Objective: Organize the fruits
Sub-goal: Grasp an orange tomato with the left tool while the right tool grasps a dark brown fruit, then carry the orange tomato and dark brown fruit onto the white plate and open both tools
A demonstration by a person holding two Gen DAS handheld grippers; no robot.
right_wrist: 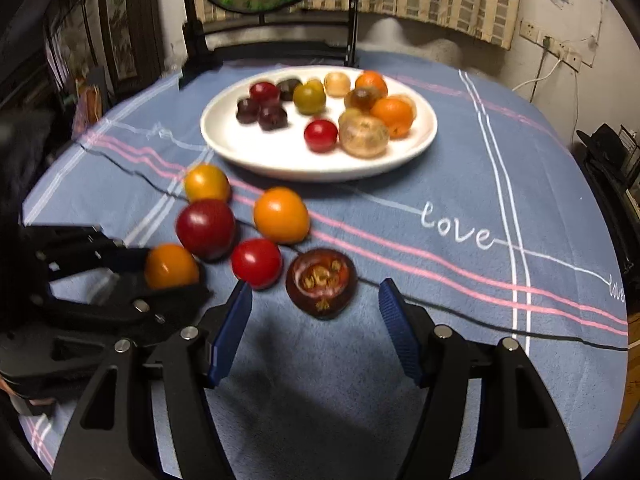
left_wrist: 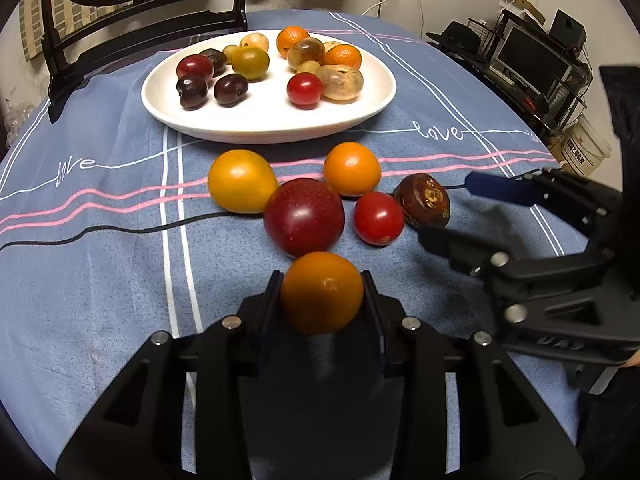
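Closest to me, my left gripper (left_wrist: 322, 292) is clamped on a small orange fruit (left_wrist: 322, 292), one pad pressed against each side of it, the fruit right at the fingertips above the blue striped cloth (left_wrist: 100, 280) of the worktop. The gripper tips downward toward the cloth.

My right gripper (right_wrist: 316, 312) stands partly open with nothing between its blue pads (right_wrist: 394, 312). It also angles down at the cloth. Just ahead of its gap lies a dark brown fruit (right_wrist: 322, 282) with a yellowish mark on its top, not touched by either finger. From the left wrist view the right gripper comes in from the right edge, its fingertips beside that same brown fruit.

Past the held fruit sits a loose cluster on the cloth: a big dark red fruit (left_wrist: 304, 216) just beyond my left fingertips, a smaller bright red fruit (left_wrist: 378, 218) to its right, a yellow-orange fruit (left_wrist: 240, 180) touching the dark red one on its left, and a round orange fruit (left_wrist: 352, 168) behind.

Farther back stands a white plate (left_wrist: 272, 120) carrying small dark red, green-yellow, orange and pale tan fruits. Behind it is a dark chair back (left_wrist: 140, 32).
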